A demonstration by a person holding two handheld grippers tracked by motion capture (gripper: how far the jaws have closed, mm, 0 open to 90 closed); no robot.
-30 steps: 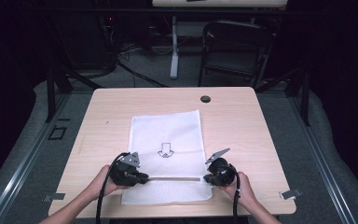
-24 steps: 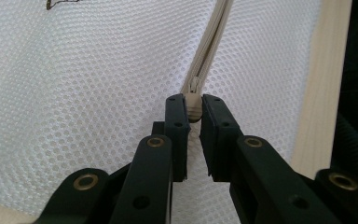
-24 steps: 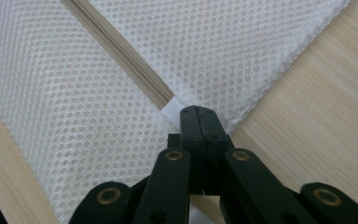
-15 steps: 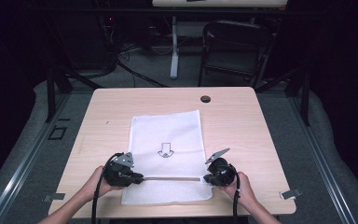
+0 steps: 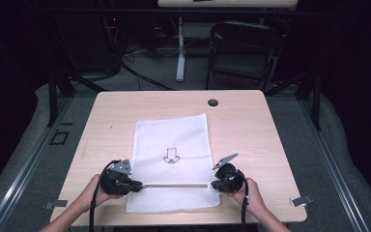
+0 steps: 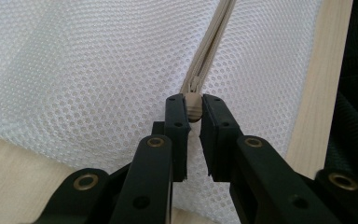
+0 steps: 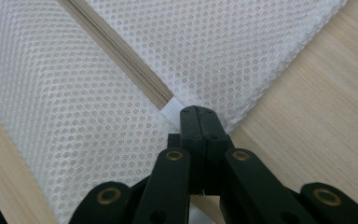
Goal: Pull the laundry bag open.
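At the near edge of the wooden table (image 5: 270, 125), a person's two hands come in from the bottom of the high view. The left hand (image 5: 92, 189) holds the left gripper (image 5: 136, 185). The right hand (image 5: 252, 192) holds the right gripper (image 5: 212, 185).

Between them lies a white mesh bag (image 5: 171, 137), flat on the table and close to the person. A tan zipper (image 5: 174, 184) runs across the near part of the bag, from one gripper to the other. In the left gripper view, the jaws pinch the small tan zipper pull (image 6: 194, 103), with the pull showing in the narrow gap between them. In the right gripper view, the jaws are pressed tight together on the bag's edge, at a white tab (image 7: 173, 108) where the zipper (image 7: 121, 56) ends.

Farther up the bag there is a small drawn arrow (image 5: 171, 155). Past the bag, near the far edge of the table, sits a little dark round thing (image 5: 213, 102); what it is cannot be told.

Behind the table the room is dark. A grey floor (image 5: 149, 82), some cables (image 5: 140, 77), a white post (image 5: 180, 50) and a dark folding chair (image 5: 244, 48) can be seen. The far corners are too black to make out. The person's arms are cut off at the bottom edge.
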